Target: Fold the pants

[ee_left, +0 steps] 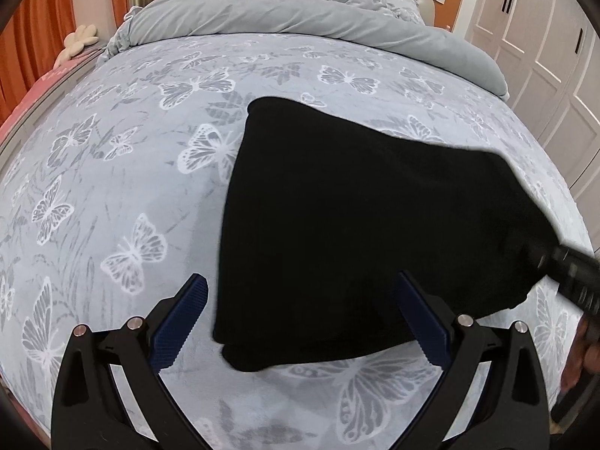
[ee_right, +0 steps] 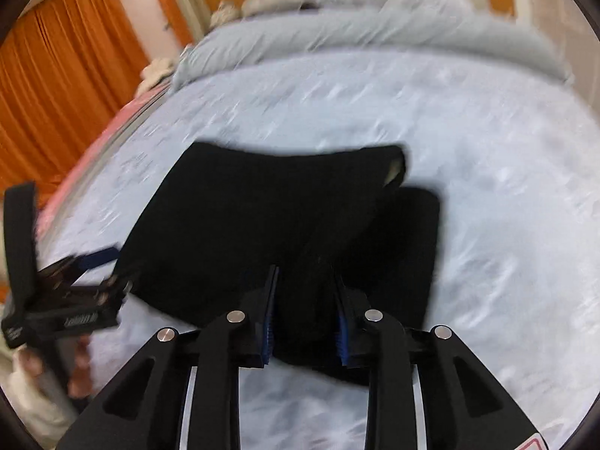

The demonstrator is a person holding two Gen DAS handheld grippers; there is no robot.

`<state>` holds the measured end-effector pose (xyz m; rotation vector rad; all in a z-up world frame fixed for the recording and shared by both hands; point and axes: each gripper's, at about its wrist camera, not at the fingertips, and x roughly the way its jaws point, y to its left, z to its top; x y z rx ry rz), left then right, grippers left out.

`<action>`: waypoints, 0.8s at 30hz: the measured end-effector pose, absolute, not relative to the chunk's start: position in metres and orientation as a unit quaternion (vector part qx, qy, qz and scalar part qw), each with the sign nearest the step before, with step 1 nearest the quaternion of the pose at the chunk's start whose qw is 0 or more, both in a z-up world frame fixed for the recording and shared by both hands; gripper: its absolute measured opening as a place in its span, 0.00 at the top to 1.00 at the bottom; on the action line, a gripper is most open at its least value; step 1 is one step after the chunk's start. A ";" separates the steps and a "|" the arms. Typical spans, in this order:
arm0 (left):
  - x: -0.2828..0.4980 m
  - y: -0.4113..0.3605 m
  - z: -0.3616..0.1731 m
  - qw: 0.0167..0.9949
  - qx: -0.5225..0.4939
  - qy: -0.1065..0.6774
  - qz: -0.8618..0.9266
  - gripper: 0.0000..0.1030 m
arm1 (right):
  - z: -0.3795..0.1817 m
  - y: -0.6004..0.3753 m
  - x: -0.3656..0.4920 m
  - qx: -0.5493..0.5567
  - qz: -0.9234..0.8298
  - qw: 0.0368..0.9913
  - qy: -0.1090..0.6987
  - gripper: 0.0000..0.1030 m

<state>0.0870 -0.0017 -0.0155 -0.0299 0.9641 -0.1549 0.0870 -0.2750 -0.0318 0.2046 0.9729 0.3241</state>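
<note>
- The black pants (ee_left: 360,217) lie folded on the bed (ee_left: 112,187), a bit toward its right side and near the foot edge.
- The left wrist view is sharp. It shows white butterflies on the blue-grey bed cover. The right wrist view is blurry, so the butterflies look like pale smears there.
- Only the right wrist view shows a pale tag (ee_right: 393,172) at the far right corner of the pants, where the top layer curls up. It also shows a lower layer sticking out on the right side.
- The left tongs (ee_left: 303,318) are spread wide. One blue pad sits beside the pants' left edge and the other is over the cloth. They grip nothing.
- The right tongs (ee_right: 305,318) have black cloth between the blue pads with a gap left, and I cannot tell if they pinch it.
- Each view also shows the other tongs at its edge, touching the pants' side.
- A grey duvet (ee_left: 300,18) is bunched at the head edge of the bed.
- Orange curtains (ee_right: 63,75) hang past the left edge, and white closet doors (ee_left: 543,56) stand past the right edge.
</note>
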 end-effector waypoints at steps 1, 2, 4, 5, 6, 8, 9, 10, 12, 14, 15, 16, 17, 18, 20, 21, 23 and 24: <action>0.088 -0.001 -0.016 0.883 -0.015 0.464 -0.073 0.06 | -0.040 -0.275 0.089 0.106 0.156 0.858 0.478 0.74; 0.088 -0.001 -0.016 0.882 -0.016 0.465 -0.072 0.06 | -0.051 -0.277 0.092 0.115 0.147 0.851 0.492 0.72; 0.089 -0.001 -0.016 0.882 -0.015 0.466 -0.072 0.06 | -0.058 -0.286 0.097 0.152 0.149 0.841 0.497 0.71; 0.089 0.000 -0.016 0.882 -0.014 0.465 -0.072 0.06 | -0.057 -0.291 0.099 0.170 0.153 0.836 0.498 0.71; 0.088 0.001 -0.015 0.883 -0.015 0.464 -0.072 0.06 | -0.055 -0.300 0.100 0.200 0.156 0.830 0.497 0.70; 0.087 0.004 -0.013 0.884 -0.018 0.462 -0.072 0.06 | -0.057 -0.306 0.100 0.229 0.159 0.822 0.497 0.60; 0.088 0.005 -0.013 0.884 -0.020 0.462 -0.072 0.06 | -0.062 -0.308 0.102 0.251 0.167 0.810 0.503 0.59; 0.088 0.006 -0.012 0.883 -0.024 0.462 -0.073 0.06 | -0.067 -0.310 0.104 0.266 0.171 0.803 0.505 0.59; 0.088 0.008 -0.013 0.882 -0.027 0.465 -0.073 0.06 | -0.073 -0.302 0.107 0.268 0.178 0.798 0.509 0.71; 0.088 0.009 -0.013 0.880 -0.030 0.467 -0.074 0.06 | -0.066 -0.293 0.108 0.250 0.173 0.810 0.502 0.84; 0.088 0.011 -0.013 0.881 -0.031 0.467 -0.073 0.06 | -0.053 -0.288 0.106 0.241 0.172 0.824 0.484 0.85; 0.088 0.012 -0.011 0.882 -0.031 0.465 -0.073 0.06 | -0.036 -0.286 0.103 0.231 0.177 0.838 0.461 0.85; 0.088 0.013 -0.009 0.883 -0.031 0.462 -0.072 0.06 | -0.021 -0.284 0.101 0.220 0.179 0.852 0.441 0.85; 0.087 0.015 -0.007 0.885 -0.032 0.459 -0.072 0.06 | 0.003 -0.282 0.093 0.200 0.176 0.872 0.411 0.85; 0.087 0.020 -0.002 0.887 -0.042 0.455 -0.074 0.06 | 0.029 -0.284 0.080 0.159 0.163 0.897 0.379 0.85; 0.088 0.022 -0.002 0.886 -0.048 0.455 -0.076 0.06 | 0.034 -0.287 0.073 0.130 0.143 0.907 0.374 0.85; 0.090 0.024 -0.004 0.883 -0.054 0.461 -0.077 0.06 | 0.009 -0.296 0.075 0.097 0.099 0.902 0.410 0.84; 0.092 0.024 -0.006 0.879 -0.059 0.466 -0.079 0.06 | -0.023 -0.304 0.085 0.104 0.085 0.878 0.459 0.82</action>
